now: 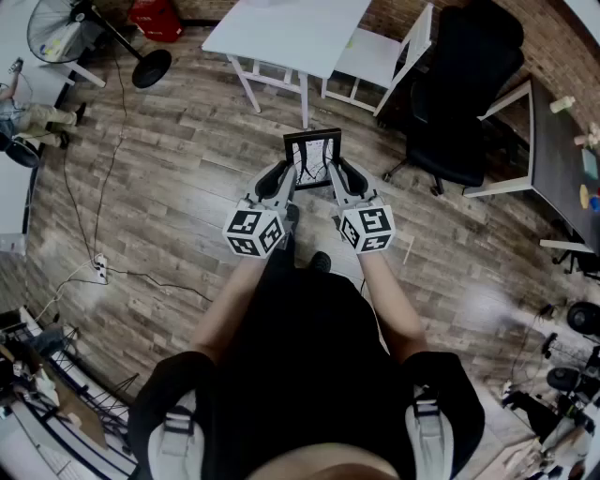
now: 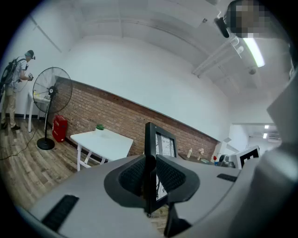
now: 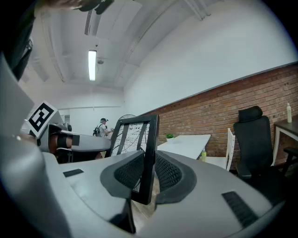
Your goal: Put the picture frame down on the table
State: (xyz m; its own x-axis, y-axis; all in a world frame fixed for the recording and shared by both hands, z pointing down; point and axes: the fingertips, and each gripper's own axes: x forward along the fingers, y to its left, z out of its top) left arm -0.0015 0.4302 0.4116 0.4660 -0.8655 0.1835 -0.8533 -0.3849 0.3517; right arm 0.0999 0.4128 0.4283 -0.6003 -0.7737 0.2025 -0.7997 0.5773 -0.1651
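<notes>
A black picture frame (image 1: 312, 157) with a pale line drawing hangs in the air over the wooden floor, carried between both grippers. My left gripper (image 1: 286, 178) is shut on the frame's left bar (image 2: 150, 153), its pads pressed on either side. My right gripper (image 1: 336, 176) is shut on the right bar (image 3: 149, 153) the same way. The frame (image 3: 132, 139) stands upright and roughly level. A white table (image 1: 286, 33) stands ahead of the frame, farther off, and shows again as the white table (image 2: 102, 143) and the white table (image 3: 184, 144) in the gripper views.
A white chair (image 1: 389, 52) sits at the table's right. A black office chair (image 1: 459, 103) and a dark desk (image 1: 562, 159) stand further right. A floor fan (image 1: 70, 33) and a red canister (image 1: 155, 19) are far left. Cables (image 1: 94, 267) trail on the floor. A person (image 2: 11, 88) stands far off.
</notes>
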